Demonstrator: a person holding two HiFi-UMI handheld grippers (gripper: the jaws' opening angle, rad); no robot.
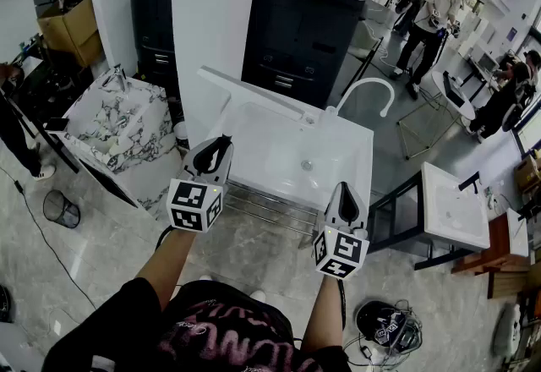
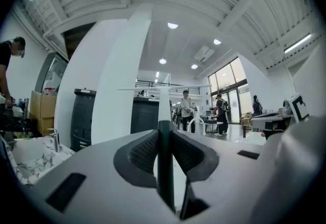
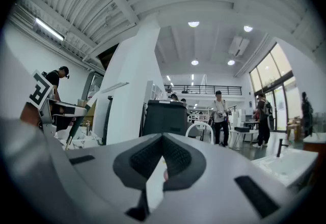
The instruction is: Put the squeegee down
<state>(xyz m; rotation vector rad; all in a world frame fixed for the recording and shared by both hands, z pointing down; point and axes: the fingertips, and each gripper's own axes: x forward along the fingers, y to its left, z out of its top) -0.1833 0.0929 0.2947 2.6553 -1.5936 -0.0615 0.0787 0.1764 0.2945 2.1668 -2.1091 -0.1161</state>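
Head view: the left gripper (image 1: 218, 147) hangs over the front left corner of the white sink (image 1: 269, 161). It is clamped on the squeegee (image 1: 254, 91), whose white blade stretches above the sink's back edge. The right gripper (image 1: 343, 191) hangs at the sink's front right corner.

Left gripper view: the jaws pinch the squeegee's (image 2: 163, 108) dark handle, which stands upright with the blade on top.

Right gripper view: the jaws are pressed together with nothing between them. The squeegee (image 3: 74, 125) leans at far left.

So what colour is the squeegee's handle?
The squeegee handle is dark green low down, white higher up; clearest in the left gripper view.
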